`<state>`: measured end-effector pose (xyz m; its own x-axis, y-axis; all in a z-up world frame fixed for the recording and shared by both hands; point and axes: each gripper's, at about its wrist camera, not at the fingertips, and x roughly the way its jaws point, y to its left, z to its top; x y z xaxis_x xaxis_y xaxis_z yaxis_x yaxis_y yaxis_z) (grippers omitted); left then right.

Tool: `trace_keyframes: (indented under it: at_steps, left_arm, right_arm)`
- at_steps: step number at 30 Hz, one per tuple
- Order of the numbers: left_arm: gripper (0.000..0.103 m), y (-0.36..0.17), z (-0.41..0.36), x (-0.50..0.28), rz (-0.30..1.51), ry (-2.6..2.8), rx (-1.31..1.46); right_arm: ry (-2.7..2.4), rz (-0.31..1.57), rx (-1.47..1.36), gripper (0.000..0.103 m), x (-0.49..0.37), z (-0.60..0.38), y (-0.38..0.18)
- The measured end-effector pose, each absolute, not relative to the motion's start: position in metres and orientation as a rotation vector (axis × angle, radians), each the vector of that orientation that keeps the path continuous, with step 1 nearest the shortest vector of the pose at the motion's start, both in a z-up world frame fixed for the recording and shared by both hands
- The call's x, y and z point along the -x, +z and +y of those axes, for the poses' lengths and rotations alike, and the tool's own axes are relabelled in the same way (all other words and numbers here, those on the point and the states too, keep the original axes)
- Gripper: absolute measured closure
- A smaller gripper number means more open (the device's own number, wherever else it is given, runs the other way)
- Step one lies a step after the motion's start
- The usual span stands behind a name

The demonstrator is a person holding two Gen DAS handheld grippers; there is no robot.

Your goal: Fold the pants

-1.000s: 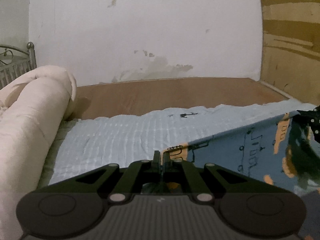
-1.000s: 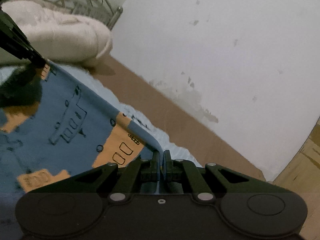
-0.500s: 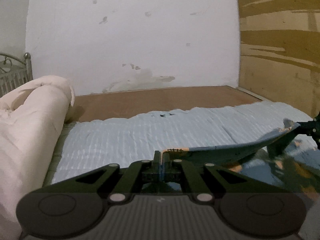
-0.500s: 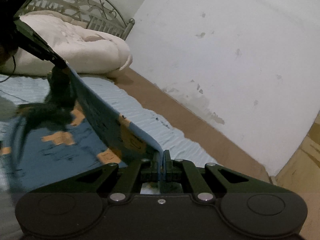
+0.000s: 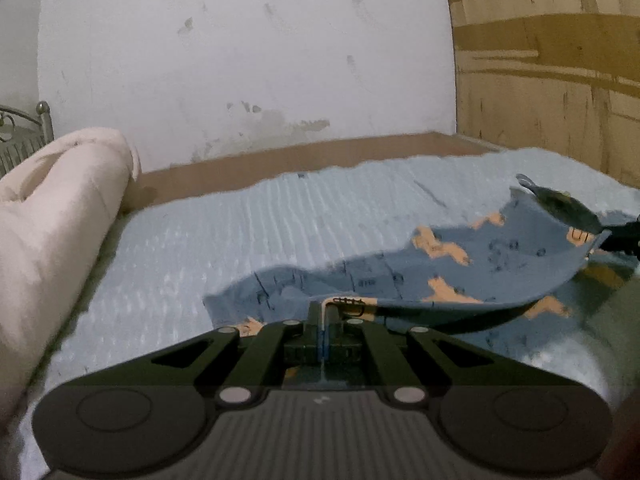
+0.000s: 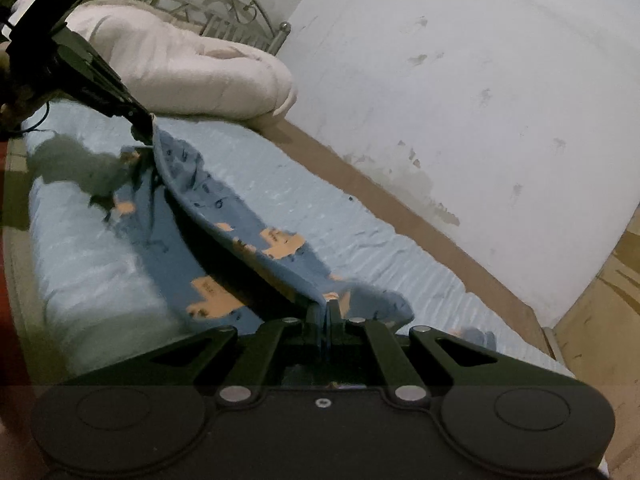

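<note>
The blue pants (image 5: 460,264) with orange prints hang stretched between my two grippers, low over the light blue bed cover (image 5: 260,232). My left gripper (image 5: 323,312) is shut on one edge of the pants. My right gripper (image 6: 325,312) is shut on the other edge of the pants (image 6: 240,216). In the right wrist view the left gripper (image 6: 146,120) shows at far left, pinching the cloth. In the left wrist view the right gripper (image 5: 604,240) shows at far right. A fold of the pants lies on the cover under the lifted part.
A rolled cream comforter (image 5: 52,216) lies at the head of the bed by a metal headboard (image 6: 188,0). A brown bed board (image 5: 300,156) runs along the white wall (image 5: 240,60). A wooden panel (image 5: 552,80) stands at the right.
Both grippers have come down and forward with the pants. The held edge, raised high a second ago, now sits low over the cover and the cloth sags onto the bed.
</note>
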<state>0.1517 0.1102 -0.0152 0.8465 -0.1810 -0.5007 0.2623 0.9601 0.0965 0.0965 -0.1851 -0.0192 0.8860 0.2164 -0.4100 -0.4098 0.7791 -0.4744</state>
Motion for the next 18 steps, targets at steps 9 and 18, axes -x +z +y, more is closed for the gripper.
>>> trace_keyframes:
  at_steps: [9, 18]
  left_arm:
    - [0.103, -0.038, 0.109, -0.145, 0.571, -0.229, -0.209]
    - [0.031, -0.039, 0.098, -0.135, 0.613, -0.255, -0.135]
  right_arm:
    - [0.332, 0.37, 0.607, 0.103, -0.083, -0.181, -0.045]
    - [0.346, 0.397, 0.528, 0.067, -0.082, -0.19, -0.056]
